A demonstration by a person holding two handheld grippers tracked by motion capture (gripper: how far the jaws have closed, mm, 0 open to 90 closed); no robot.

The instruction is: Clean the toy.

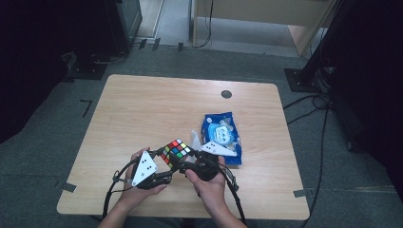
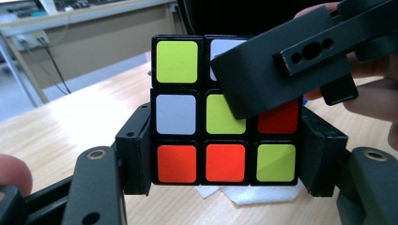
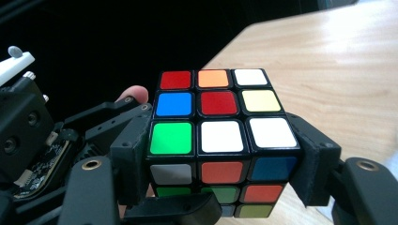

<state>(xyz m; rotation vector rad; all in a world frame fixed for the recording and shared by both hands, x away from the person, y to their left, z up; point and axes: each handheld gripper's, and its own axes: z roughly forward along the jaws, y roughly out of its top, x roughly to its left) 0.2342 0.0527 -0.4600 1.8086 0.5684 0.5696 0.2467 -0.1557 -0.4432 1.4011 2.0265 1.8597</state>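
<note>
Glossy plastic cube (image 2: 224, 117), matt black jaws, pale smooth wood-grain table (image 1: 142, 109), and a seemingly shiny plastic packet (image 1: 222, 135).

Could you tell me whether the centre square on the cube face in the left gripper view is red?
No, in the left gripper view the centre square of the cube is yellow-green, with a red square to its right.

Overhead; two close views sharing cube (image 1: 176, 151)
</note>
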